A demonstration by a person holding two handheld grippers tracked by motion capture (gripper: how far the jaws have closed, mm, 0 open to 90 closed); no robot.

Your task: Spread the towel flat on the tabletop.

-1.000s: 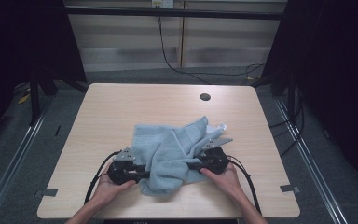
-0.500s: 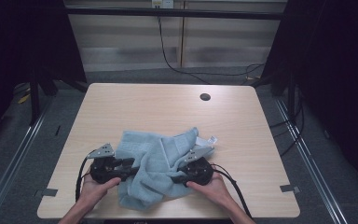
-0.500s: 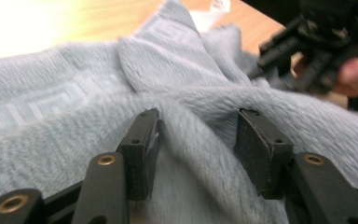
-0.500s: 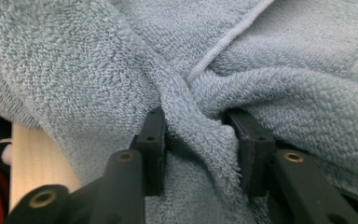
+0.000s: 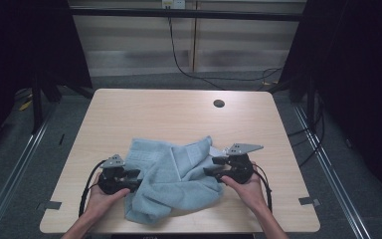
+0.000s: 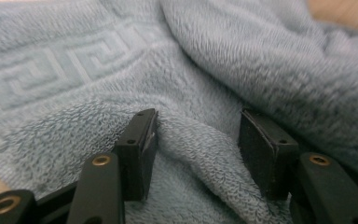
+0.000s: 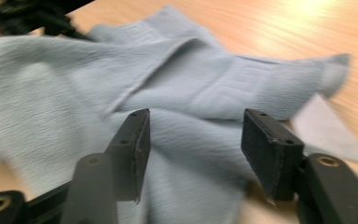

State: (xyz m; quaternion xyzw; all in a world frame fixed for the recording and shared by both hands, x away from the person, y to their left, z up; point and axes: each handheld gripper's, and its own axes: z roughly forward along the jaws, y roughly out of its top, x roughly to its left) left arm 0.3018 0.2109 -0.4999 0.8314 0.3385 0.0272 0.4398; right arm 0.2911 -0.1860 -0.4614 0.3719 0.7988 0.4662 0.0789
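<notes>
Fingers (image 6: 137,144) parted on both, just been opening: left gripper (image 5: 129,175) straddling a loose ridge of towel (image 5: 171,174), right gripper (image 5: 214,167) just clear. Crumpled mid-table near the front edge; soft, light, floppy, best pinched at a corner

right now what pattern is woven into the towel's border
A Greek key meander band, tone-on-tone light blue on the towel; clearest in the left gripper view.

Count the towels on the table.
1: a light blue towel lies crumpled near the table's front edge, between both grippers. Anything under its folds is hidden.
</notes>
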